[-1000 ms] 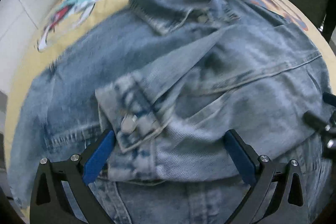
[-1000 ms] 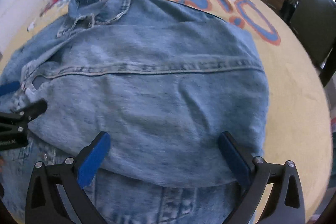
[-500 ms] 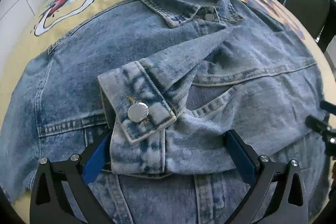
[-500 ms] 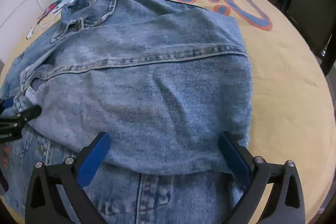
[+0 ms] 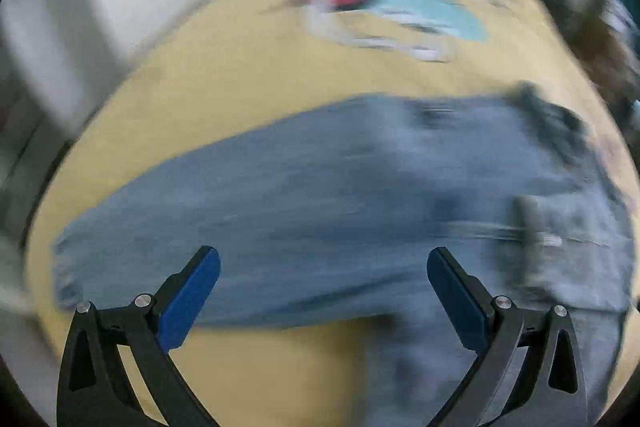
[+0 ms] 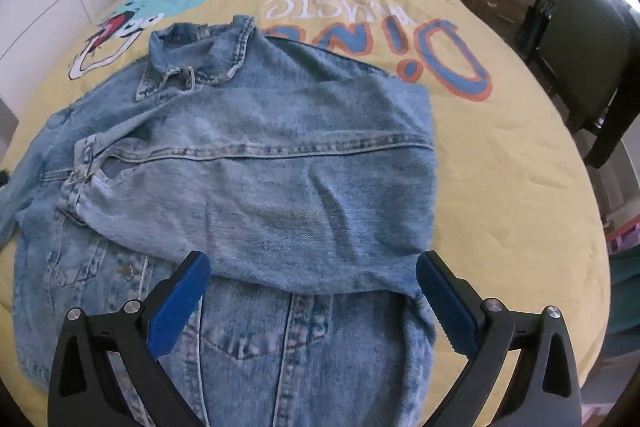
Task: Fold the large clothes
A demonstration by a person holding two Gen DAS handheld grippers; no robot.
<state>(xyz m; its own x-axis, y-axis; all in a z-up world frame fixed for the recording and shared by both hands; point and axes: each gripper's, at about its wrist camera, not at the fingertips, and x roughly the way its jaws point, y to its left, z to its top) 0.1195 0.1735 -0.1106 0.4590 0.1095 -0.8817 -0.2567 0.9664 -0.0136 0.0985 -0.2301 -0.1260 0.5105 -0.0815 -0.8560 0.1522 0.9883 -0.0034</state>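
Denim jacket (image 6: 256, 167) spread flat on the yellow bed cover (image 6: 512, 187), collar (image 6: 200, 63) away, right side already folded in across the body, likely to narrow it. Right hand-held gripper (image 6: 312, 301) poised above the hem, jaws wide, holding nothing. Left hand-held gripper (image 5: 322, 297) likewise wide and empty, over a blurred sleeve (image 5: 240, 219), probably next to fold.

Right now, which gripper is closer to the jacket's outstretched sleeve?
Left. The left gripper, open, has the sleeve just ahead of it. The right gripper, open, sits over the jacket's folded panel, the sleeve far to its left.
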